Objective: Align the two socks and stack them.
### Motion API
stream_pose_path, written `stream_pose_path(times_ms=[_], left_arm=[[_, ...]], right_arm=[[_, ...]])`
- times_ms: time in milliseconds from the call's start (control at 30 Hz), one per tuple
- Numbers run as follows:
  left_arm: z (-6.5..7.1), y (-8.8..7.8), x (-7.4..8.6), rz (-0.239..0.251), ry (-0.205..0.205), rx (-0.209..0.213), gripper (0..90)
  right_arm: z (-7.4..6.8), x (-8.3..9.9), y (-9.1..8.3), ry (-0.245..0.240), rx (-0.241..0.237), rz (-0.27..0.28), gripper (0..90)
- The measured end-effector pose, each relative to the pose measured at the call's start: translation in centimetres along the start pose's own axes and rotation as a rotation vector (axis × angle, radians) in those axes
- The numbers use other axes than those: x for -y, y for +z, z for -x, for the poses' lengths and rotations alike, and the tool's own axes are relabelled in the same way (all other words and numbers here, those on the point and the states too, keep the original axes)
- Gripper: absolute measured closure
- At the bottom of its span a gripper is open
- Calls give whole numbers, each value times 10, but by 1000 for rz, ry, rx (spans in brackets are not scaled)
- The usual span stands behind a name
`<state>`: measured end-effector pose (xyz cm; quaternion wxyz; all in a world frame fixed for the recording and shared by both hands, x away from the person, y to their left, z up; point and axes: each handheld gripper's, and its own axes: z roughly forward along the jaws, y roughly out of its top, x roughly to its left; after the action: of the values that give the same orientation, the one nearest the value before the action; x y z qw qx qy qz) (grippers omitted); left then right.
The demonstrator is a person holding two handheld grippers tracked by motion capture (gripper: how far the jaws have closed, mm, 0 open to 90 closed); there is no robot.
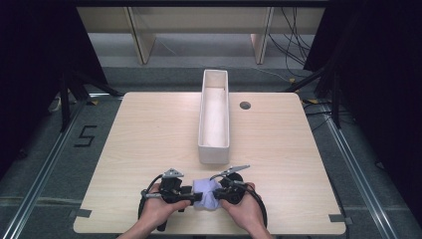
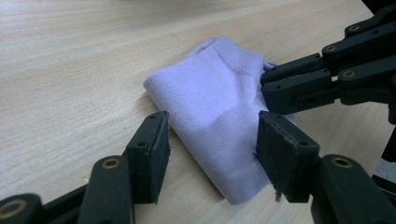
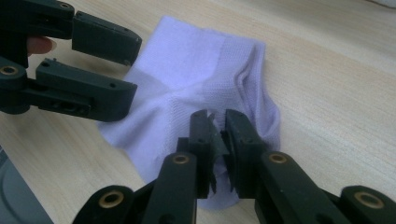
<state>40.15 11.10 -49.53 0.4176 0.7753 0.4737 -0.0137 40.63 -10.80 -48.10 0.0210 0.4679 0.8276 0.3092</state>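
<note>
My right gripper (image 3: 217, 135) pinches the folded sock (image 1: 206, 193) at the table's (image 1: 149, 129) near edge to pin it, while my left gripper (image 2: 210, 154) straddles it, jaws apart.

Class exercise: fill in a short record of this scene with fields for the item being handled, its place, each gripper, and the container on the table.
item: folded pale lilac sock
place: flat on the wooden table, near the person's edge, between the two grippers
left gripper: open, jaws standing either side of the sock, pads not pressing it
right gripper: jaws nearly together over the sock's edge; a pinch of fabric cannot be confirmed
container: long white bin, nothing seen inside, farther up the table, apart from the sock
</note>
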Motion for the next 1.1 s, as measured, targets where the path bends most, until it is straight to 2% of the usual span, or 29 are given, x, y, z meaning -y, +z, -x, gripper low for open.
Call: stream_pose_path(times_ms=[33,133,200,333,367,433,467,633,700,767,900,933,967,1100], left_arm=[[-1,1,0,0,-11,17,440],[-3,3,1,-4,-38,30,464],[-4,4,2,-8,-51,40,481],[-6,5,2,-15,-49,45,520],[-6,5,2,-16,-51,48,535],[-6,5,2,-15,-44,40,557],[-6,6,2,-17,-46,43,564],[-5,7,2,-12,-3,38,609],[-6,7,2,-13,-6,56,625],[-6,6,2,-1,-23,71,644],[-7,3,-1,21,-39,101,648],[-7,2,-1,22,-34,100,647],[-7,1,-2,22,-32,103,645],[-7,1,-4,23,-27,122,675]], right_arm=[[0,0,0,0,-9,0,814],[0,1,0,-4,-11,1,815],[-1,2,0,16,-13,-7,816],[0,2,1,4,-14,-1,815],[-1,1,0,20,-11,-12,816],[-1,1,0,19,-12,-11,816],[0,1,1,6,-14,-2,816],[-1,2,0,22,-14,-10,816],[-1,2,0,33,-15,-12,817],[2,1,1,10,-31,-12,817],[2,1,1,3,-28,-21,819],[1,1,1,27,-29,-21,820],[2,1,1,6,-27,-19,820],[0,1,1,21,-32,-15,820]])
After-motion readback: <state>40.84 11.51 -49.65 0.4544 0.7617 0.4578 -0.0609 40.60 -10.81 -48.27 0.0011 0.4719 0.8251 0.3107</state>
